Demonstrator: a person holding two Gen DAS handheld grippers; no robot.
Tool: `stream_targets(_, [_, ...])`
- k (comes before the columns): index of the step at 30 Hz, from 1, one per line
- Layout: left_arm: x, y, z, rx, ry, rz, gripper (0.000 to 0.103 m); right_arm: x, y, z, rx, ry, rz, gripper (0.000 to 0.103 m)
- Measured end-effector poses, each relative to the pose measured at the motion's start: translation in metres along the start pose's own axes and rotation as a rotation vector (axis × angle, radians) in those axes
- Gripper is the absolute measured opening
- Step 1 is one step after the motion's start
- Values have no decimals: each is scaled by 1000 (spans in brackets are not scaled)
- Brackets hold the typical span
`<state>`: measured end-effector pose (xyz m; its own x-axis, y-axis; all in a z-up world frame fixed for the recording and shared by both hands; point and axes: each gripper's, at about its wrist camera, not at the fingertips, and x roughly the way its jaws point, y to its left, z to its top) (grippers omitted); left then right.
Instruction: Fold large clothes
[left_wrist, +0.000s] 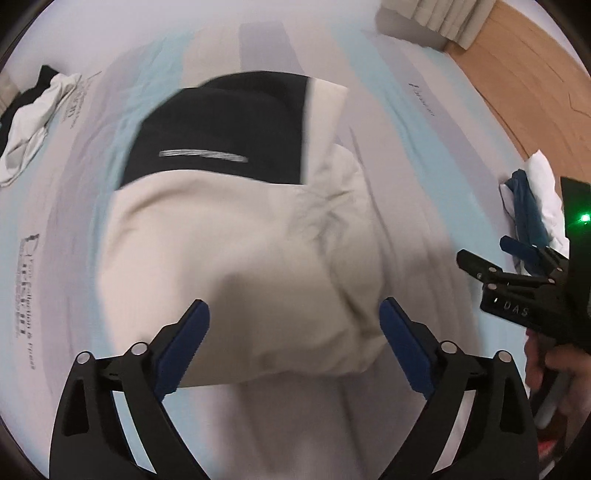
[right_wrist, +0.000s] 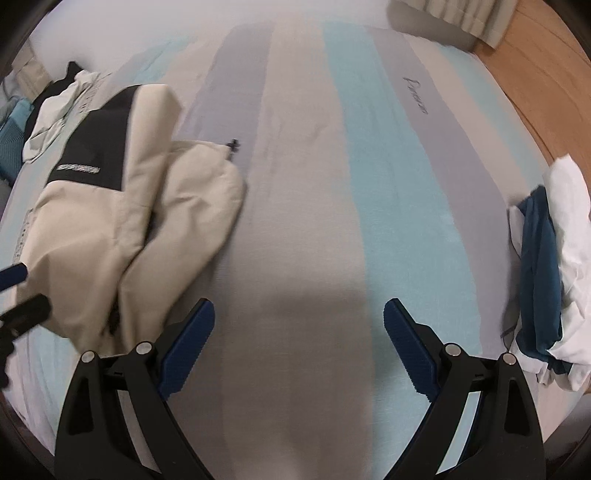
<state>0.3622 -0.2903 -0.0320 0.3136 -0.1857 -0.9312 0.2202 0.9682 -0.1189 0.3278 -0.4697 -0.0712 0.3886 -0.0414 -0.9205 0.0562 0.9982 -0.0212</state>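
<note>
Left hand-held gripper (left_wrist: 294, 317): jaws wide, blue pads well apart, nothing between them. It hangs above the beige fabric jacket with a black upper panel and a silver strip (left_wrist: 236, 236), not touching it as far as the left wrist view shows.

Right hand-held gripper (right_wrist: 299, 319): jaws also wide, nothing gripped, only bare sheet under it. In the left wrist view it shows at the right edge, held by a person's hand (left_wrist: 554, 373), with a green light lit on its body.

The jacket lies folded into a compact bundle on the bed with a sheet striped in light blue, grey and beige (right_wrist: 325, 184). From the right wrist view it sits to the left of the right gripper, black panel toward the far side, a rumpled beige flap bulging out on its right side. A small black cord toggle (right_wrist: 233, 144) pokes out at the top of that flap.

Other clothes on the bed:
- crumpled white-and-black garment (left_wrist: 33, 110) at the far left, apart from the jacket
- heap of dark teal and white cloth (right_wrist: 550, 280) at the right edge of the bed, well apart from the jacket

Wooden floor (right_wrist: 546, 74) beyond the bed at upper right, with a pale curtain hem (right_wrist: 461, 14) at the top. Left wrist view is motion-blurred; printed text on the sheet is not readable.
</note>
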Motion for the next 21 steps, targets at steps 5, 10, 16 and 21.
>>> stream_targets(5, [-20,55,7,17,0,-35,97,-7,31,8,-18,2,38,89])
stream_targets(10, [-22,102,35,12,-1,-85,97,3,62,19,-39,41,110,91])
stream_targets(16, [-1,125,54,21,48,-95,97,24,83,35,-44,99,153,92])
stream_targets(21, [15,136,59,36,77,-68,97,35,90,48,-15,127,208,93])
